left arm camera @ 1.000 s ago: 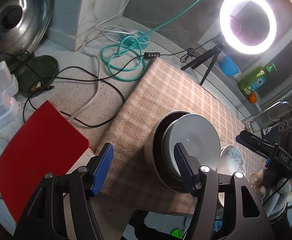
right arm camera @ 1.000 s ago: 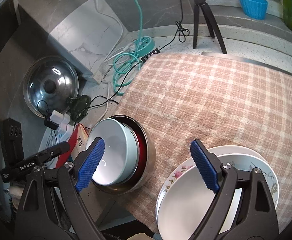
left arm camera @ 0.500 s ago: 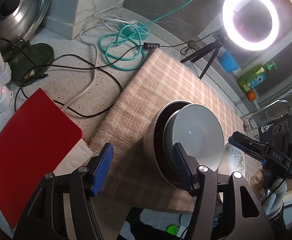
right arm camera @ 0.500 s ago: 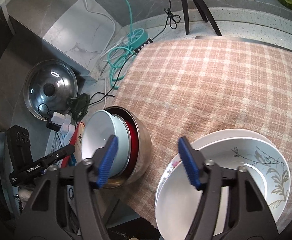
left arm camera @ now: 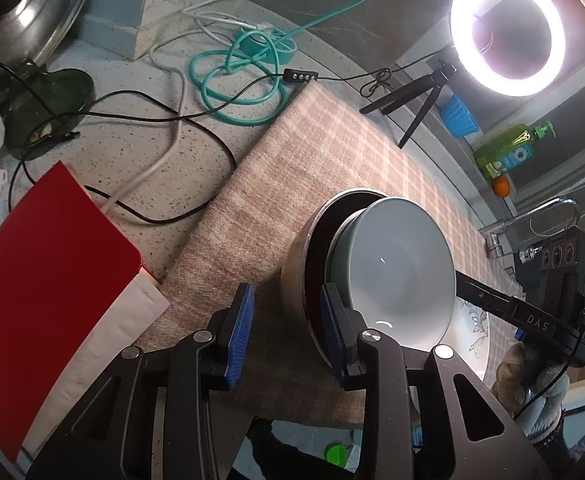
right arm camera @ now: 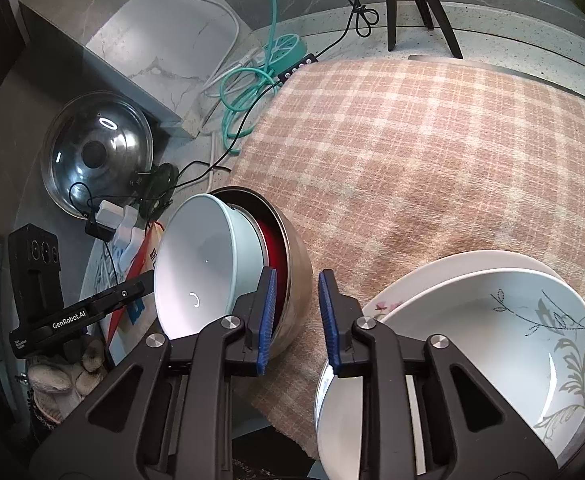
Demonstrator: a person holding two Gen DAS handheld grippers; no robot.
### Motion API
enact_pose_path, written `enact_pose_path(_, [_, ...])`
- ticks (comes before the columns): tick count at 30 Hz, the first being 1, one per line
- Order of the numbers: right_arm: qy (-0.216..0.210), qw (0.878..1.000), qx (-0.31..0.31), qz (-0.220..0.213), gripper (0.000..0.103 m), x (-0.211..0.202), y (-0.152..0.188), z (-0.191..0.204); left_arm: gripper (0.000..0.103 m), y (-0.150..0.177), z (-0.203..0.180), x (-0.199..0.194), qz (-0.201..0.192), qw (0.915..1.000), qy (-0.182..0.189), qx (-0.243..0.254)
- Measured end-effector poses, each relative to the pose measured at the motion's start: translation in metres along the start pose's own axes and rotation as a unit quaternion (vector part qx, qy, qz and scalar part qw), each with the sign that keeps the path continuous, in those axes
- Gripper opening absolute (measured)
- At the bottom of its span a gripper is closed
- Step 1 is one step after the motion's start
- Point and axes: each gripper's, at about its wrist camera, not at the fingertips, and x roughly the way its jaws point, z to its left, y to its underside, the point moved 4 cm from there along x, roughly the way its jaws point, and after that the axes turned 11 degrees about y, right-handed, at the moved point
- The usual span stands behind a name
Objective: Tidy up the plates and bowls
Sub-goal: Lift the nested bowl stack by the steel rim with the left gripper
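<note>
A steel bowl (left arm camera: pixel 294 276) (right arm camera: pixel 298 264) sits on the checked cloth (right arm camera: pixel 412 160), holding a red bowl (right arm camera: pixel 273 246) with a pale blue bowl (left arm camera: pixel 396 264) (right arm camera: pixel 204 264) tilted on top. My left gripper (left arm camera: pixel 287 300) straddles the steel bowl's near wall. Its jaws are closing, and cloth still shows between the outer pad and the wall. My right gripper (right arm camera: pixel 297 280) straddles the opposite wall, one pad inside and one outside. These jaws are closing too and stand narrow against the wall. Stacked white plates (right arm camera: pixel 472 320) (left arm camera: pixel 472 320) lie beside the bowls, a leaf-patterned one on top.
A ring light (left arm camera: pixel 506 28) on a tripod stands behind the cloth. Cables (left arm camera: pixel 236 84), a pot lid (right arm camera: pixel 96 156) and a red folder (left arm camera: pixel 48 260) lie to the left. A blue cup (left arm camera: pixel 458 114), a soap bottle (left arm camera: pixel 508 152) and a tap (left arm camera: pixel 532 216) are at the back right.
Both grippers have narrowed their jaws. The right one sank and drew in from a wide spread over bowl and plates to the steel bowl's wall. The left outer pad moved inward.
</note>
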Motion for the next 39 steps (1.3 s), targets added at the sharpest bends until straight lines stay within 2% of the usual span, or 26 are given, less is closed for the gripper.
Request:
enact_pose_path(8, [0.027, 0.999, -0.028, 0.01, 0.013, 0.01, 0.002, 0.011, 0.022, 0.001, 0.0, 0.007, 0.01, 0.9999, 0.0, 0.006])
enact_pose_path(14, [0.036, 0.999, -0.038, 0.013, 0.011, 0.015, 0.003, 0.015, 0.02, 0.0, -0.001, 0.011, 0.015, 0.9999, 0.002, 0.009])
enact_pose_path(19, [0.039, 0.998, -0.041, 0.012, 0.011, 0.015, 0.003, 0.015, 0.01, -0.001, -0.007, 0.016, 0.019, 0.9996, -0.002, 0.022])
enact_pose_path(30, [0.042, 0.998, -0.034, 0.013, 0.011, 0.014, 0.003, 0.014, 0.01, -0.003, -0.013, 0.014, 0.019, 0.9992, -0.009, 0.034])
enact_pose_path(39, [0.038, 0.999, -0.026, -0.001, 0.011, -0.002, -0.001, 0.011, 0.01, -0.007, -0.026, 0.008, 0.009, 0.999, -0.006, 0.044])
